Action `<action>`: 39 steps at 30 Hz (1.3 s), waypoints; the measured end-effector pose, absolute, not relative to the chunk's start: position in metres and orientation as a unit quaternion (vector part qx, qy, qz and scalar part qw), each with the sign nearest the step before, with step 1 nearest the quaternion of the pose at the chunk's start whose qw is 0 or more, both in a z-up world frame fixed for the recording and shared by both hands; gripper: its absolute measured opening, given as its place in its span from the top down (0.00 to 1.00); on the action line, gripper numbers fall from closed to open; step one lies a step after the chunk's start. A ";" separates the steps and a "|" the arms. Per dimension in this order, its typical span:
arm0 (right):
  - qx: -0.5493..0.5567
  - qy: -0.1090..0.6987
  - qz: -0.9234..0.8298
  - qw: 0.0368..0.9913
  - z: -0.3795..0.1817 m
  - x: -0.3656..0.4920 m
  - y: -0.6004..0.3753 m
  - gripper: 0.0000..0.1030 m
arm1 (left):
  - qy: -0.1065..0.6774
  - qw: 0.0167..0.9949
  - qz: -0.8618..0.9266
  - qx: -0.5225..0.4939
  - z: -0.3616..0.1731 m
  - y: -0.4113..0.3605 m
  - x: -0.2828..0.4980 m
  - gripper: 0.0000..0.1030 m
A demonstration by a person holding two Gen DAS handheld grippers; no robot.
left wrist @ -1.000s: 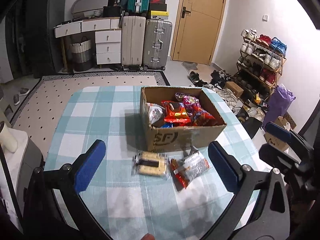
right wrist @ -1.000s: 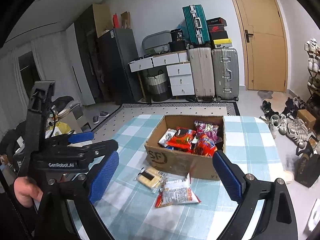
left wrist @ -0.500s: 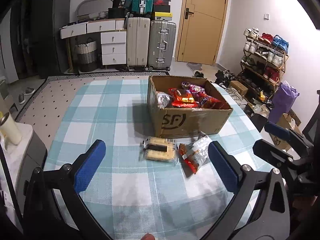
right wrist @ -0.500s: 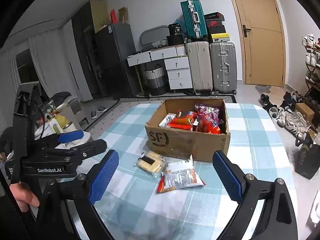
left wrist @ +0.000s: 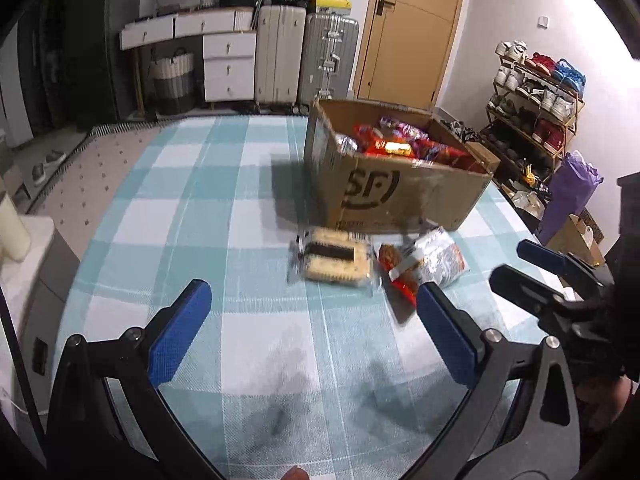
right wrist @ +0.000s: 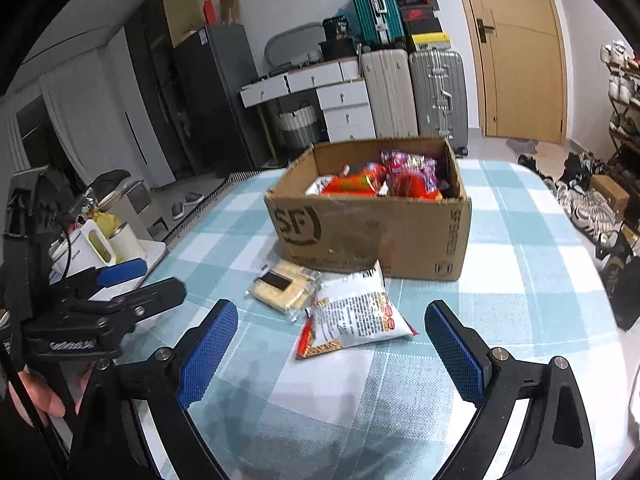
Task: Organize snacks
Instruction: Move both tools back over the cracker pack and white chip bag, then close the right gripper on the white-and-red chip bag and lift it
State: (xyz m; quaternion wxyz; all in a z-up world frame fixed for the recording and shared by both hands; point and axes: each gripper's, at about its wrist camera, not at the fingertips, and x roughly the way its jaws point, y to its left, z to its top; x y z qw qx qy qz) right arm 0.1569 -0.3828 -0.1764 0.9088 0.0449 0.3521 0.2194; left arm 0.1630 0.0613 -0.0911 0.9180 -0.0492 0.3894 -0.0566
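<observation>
Both tongs hang spread and empty over a checked tablecloth. The left gripper (left wrist: 308, 320) has its blue pads wide apart above bare cloth, and the right gripper (right wrist: 332, 344) is just as wide, nothing pinched in either.

Straight ahead of the right gripper, almost between its pads, lies a white-and-red snack bag (right wrist: 354, 312), printed back up, its long axis running away from the tongs toward the cardboard box (right wrist: 372, 232) and leaning slightly left. Its far edge sits just in front of the box wall. Beside it to the left, touching or slightly overlapping it, lies a clear-wrapped cracker pack (right wrist: 286, 284), long axis set crosswise at a slant. From the left wrist view the cracker pack (left wrist: 334, 258) lies ahead and a little right of centre, the snack bag (left wrist: 426, 264) further right, near the right-hand pad. The right hand appears the nearer to the bag, the left to the crackers; a pinch across the bag's short width would seem to suit.

The open box holds red and pink packets. It stands on a table (right wrist: 520, 280) covered in pale blue-and-white check. Beyond are suitcases, white drawers, a wooden door and a shoe rack.
</observation>
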 end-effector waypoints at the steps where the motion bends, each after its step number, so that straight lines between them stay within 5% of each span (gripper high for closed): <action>1: 0.047 0.357 0.218 0.907 -0.182 0.162 -0.383 0.06 | 0.392 0.917 -0.058 -0.052 -0.094 0.062 0.163 0.01; 23: 0.030 0.427 0.231 0.874 -0.247 0.241 -0.357 0.07 | 0.451 0.886 -0.076 -0.078 -0.146 0.081 0.178 0.01; 30: 0.026 0.436 0.253 0.863 -0.251 0.245 -0.349 0.38 | 0.451 0.885 -0.074 -0.084 -0.149 0.086 0.178 0.01; 39: 0.057 0.431 0.267 0.860 -0.251 0.240 -0.358 0.45 | 0.457 0.883 -0.073 -0.084 -0.149 0.084 0.176 0.01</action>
